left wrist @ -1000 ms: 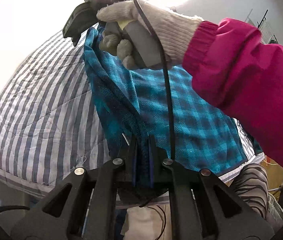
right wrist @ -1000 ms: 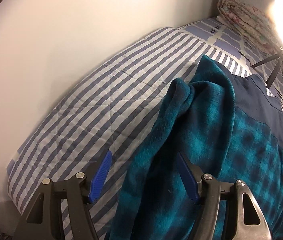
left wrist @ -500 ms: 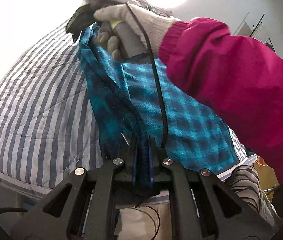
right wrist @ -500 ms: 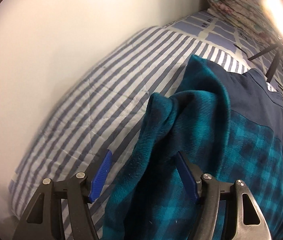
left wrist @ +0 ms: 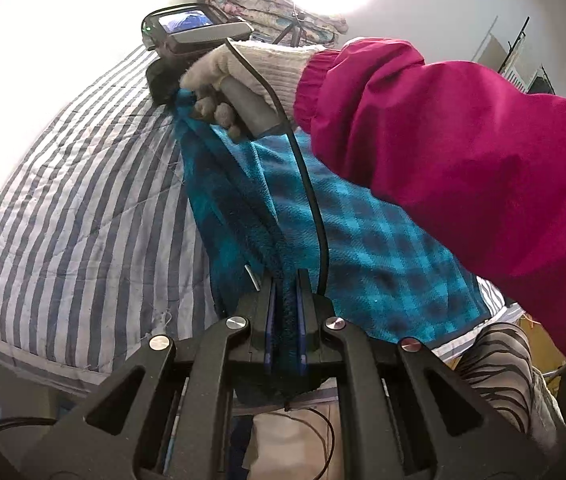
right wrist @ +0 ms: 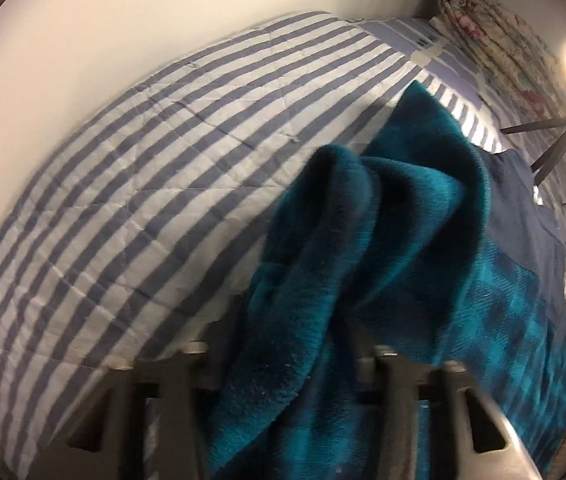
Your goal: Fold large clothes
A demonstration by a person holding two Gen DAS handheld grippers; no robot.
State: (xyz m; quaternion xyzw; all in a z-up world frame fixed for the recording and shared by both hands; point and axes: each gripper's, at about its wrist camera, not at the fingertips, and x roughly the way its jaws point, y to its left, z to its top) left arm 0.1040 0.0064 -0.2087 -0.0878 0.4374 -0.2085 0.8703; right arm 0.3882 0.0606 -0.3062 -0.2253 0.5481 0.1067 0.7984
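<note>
**Teal plaid garment held off a striped bed, left gripper clamped on its edge**

Left wrist view: the left gripper (left wrist: pixel 285 320) has its two blue-padded fingers (left wrist: pixel 270 320) drawn narrow, pinching a bunched edge of the teal plaid garment (left wrist: pixel 383 256) between them. From there a thick fold of the fabric runs up and away to the right gripper (left wrist: pixel 163 88), which sits higher and farther off, over the far part of the bed. A gloved hand (left wrist: pixel 243 76) wraps that gripper's handle, wrist bent downward, with a magenta sleeve (left wrist: pixel 463 152) reaching across the right half of the frame. A black cable (left wrist: pixel 311 200) hangs from the handle down toward the left gripper. Whether the right gripper's tips are closed cannot be told here; fabric hides them. The striped quilt (left wrist: pixel 83 220) lies bare to the left of the garment, its near edge dropping off at lower left.

Right wrist view: the frame is motion-blurred. The garment (right wrist: pixel 383 260) rises in a rumpled hump between the right gripper's arms (right wrist: pixel 283 360) and drapes over them, covering the fingertips, so their spacing cannot be judged. The striped quilt (right wrist: pixel 143 200) spreads open to the left up to the pale wall (right wrist: pixel 103 40). A rolled floral blanket (right wrist: pixel 495 44) lies at the far corner.
</note>
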